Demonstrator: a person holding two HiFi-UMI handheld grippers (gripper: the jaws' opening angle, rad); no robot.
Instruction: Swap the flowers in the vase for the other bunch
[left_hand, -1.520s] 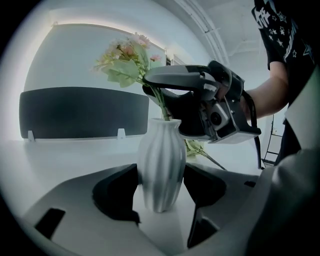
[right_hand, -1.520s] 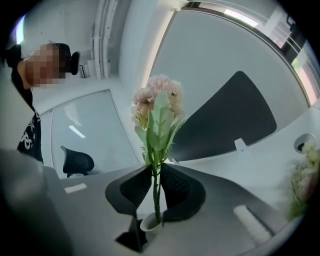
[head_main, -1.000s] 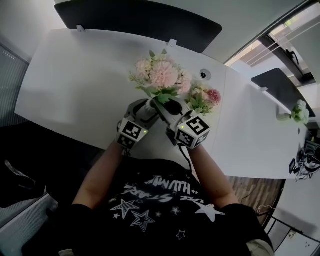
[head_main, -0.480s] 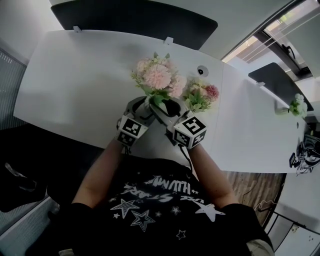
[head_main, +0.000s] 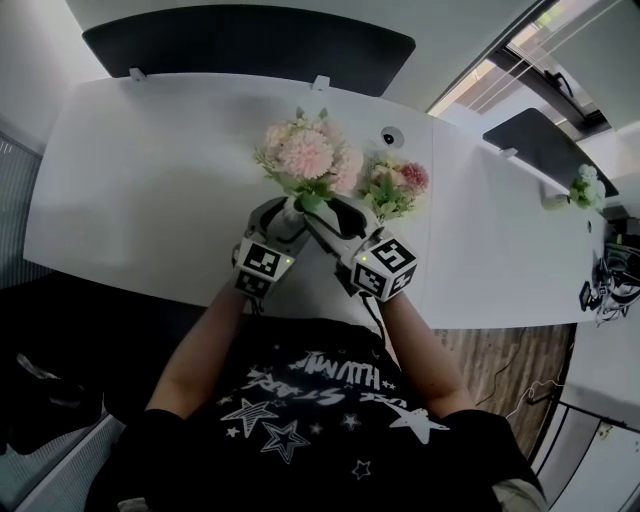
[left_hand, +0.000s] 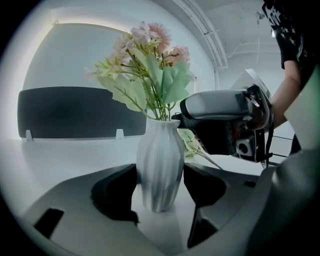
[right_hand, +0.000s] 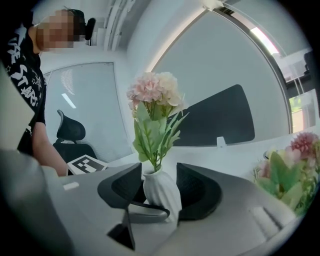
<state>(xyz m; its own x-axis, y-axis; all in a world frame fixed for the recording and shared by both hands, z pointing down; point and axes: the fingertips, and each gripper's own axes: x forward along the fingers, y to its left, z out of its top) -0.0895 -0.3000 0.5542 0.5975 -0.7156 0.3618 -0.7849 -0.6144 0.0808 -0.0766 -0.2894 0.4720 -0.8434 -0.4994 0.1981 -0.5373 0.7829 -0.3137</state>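
Head view: white desk (head_main: 140, 180) is spanning the frame. Left gripper (head_main: 285, 212) and right gripper (head_main: 338, 216) are meeting at centre, under a pale pink flower bunch (head_main: 305, 155). A darker pink bunch (head_main: 392, 185) is lying just to its right.

Left gripper view: fingers (left_hand: 117, 192) are clamping the white ribbed ceramic vase (left_hand: 160, 170), upright at centre.

Right gripper view: fingers (right_hand: 200, 192) have just been opening and are standing apart around the vase.

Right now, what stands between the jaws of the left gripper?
The white ribbed vase holding the pink flowers stands there, with both jaws against its sides. The left gripper view shows this plainly.
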